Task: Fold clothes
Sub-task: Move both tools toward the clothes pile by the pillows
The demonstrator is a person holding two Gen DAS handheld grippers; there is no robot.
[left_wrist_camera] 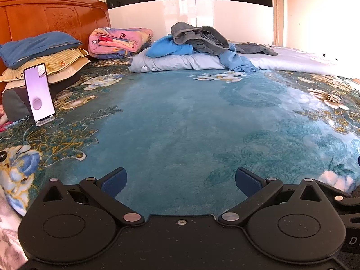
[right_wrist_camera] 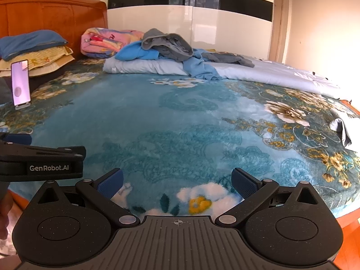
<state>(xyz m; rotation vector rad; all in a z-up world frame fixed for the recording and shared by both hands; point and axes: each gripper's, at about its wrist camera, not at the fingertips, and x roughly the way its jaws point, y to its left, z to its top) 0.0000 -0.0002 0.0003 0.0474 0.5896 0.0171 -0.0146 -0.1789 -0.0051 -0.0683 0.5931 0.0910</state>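
A loose pile of clothes lies at the far side of the bed: a grey garment (left_wrist_camera: 198, 37) (right_wrist_camera: 167, 42) on top of blue ones (left_wrist_camera: 171, 48) (right_wrist_camera: 198, 65), resting on a pale blue quilt (left_wrist_camera: 180, 64) (right_wrist_camera: 153, 66). My left gripper (left_wrist_camera: 181, 183) is open and empty, low over the teal floral blanket (left_wrist_camera: 180, 123), far from the pile. My right gripper (right_wrist_camera: 177, 182) is open and empty over the blanket's near edge. The left gripper's body (right_wrist_camera: 42, 162) shows at the left of the right wrist view.
A phone on a stand (left_wrist_camera: 40, 93) (right_wrist_camera: 20, 82) is upright at the left. Stacked pillows (left_wrist_camera: 42, 54) and a folded pink blanket (left_wrist_camera: 117, 41) sit by the wooden headboard (left_wrist_camera: 51, 15). A grey folded cloth (right_wrist_camera: 342, 128) lies at the bed's right edge. A white wardrobe stands behind.
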